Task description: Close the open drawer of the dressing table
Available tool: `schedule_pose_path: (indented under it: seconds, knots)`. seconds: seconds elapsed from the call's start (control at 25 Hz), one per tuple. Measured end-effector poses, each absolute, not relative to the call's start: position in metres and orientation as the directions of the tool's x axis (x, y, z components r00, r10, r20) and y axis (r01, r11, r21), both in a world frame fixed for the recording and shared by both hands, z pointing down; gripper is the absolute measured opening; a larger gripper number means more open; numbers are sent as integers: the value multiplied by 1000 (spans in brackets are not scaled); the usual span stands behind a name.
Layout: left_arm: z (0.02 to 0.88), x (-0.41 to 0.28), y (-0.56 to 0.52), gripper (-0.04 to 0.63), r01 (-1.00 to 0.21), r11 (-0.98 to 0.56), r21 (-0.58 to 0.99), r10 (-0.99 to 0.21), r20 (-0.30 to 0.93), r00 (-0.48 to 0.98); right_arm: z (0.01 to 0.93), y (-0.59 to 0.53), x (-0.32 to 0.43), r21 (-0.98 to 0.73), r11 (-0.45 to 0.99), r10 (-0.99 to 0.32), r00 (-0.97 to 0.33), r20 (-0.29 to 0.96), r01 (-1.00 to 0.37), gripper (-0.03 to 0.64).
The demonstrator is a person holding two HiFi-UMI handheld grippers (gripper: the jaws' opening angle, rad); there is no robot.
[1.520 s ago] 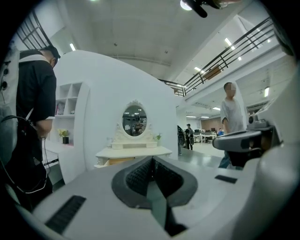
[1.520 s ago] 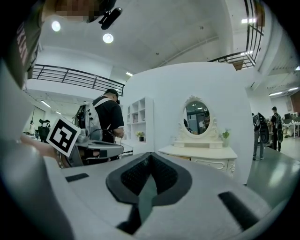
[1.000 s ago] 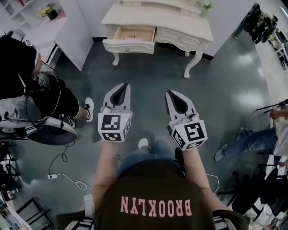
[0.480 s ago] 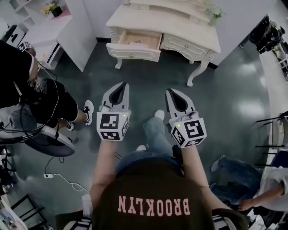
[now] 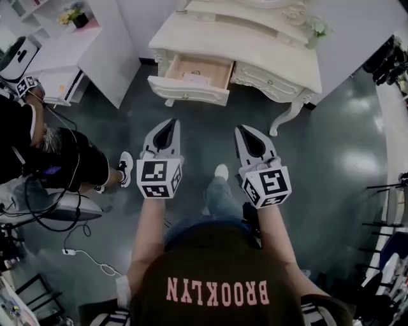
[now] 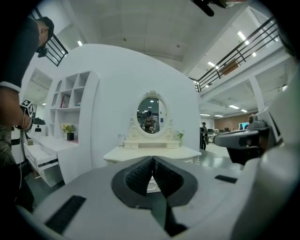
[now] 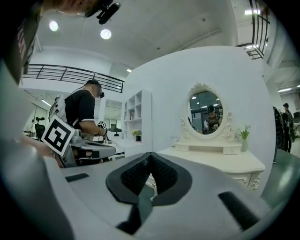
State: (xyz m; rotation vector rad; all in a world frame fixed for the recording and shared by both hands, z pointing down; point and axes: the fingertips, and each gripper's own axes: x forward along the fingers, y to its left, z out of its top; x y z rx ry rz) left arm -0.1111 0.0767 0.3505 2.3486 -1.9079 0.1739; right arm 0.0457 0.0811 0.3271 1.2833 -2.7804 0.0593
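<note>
Holds left gripper (image 5: 171, 121) and right gripper (image 5: 240, 130) clamped shut, empty, side by side, well short of dressing table (image 5: 255, 48) with open drawer (image 5: 189, 91).

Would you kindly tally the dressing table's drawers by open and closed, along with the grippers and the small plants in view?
open drawer: 1
closed drawer: 1
grippers: 2, the left gripper and the right gripper
small plants: 2, the plant on the dressing table and the plant on the white shelf
Total: 6

Dark glossy floor (image 5: 331, 159), white wall (image 6: 112, 84) — open shelving (image 6: 70, 91)
</note>
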Motion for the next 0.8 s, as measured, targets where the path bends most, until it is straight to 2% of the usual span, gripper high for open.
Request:
schedule_pose_path:
  seconds: [0.68, 0.72, 0.8]
  knots:
    - [406, -118, -80, 6, -993, -107, 41, -954, 276, 114, 354, -103, 61, -80, 710, -685, -712, 155, -700, -3]
    - [410, -119, -88, 20, -994, -97, 45, -952, 288, 106, 356, -112, 63, -83, 714, -679, -717, 159, -695, -3]
    - [419, -118, -100, 159, -995, -83, 57, -944, 314, 97, 359, -128, 67, -93, 719, -671, -723, 165, -688, -3]
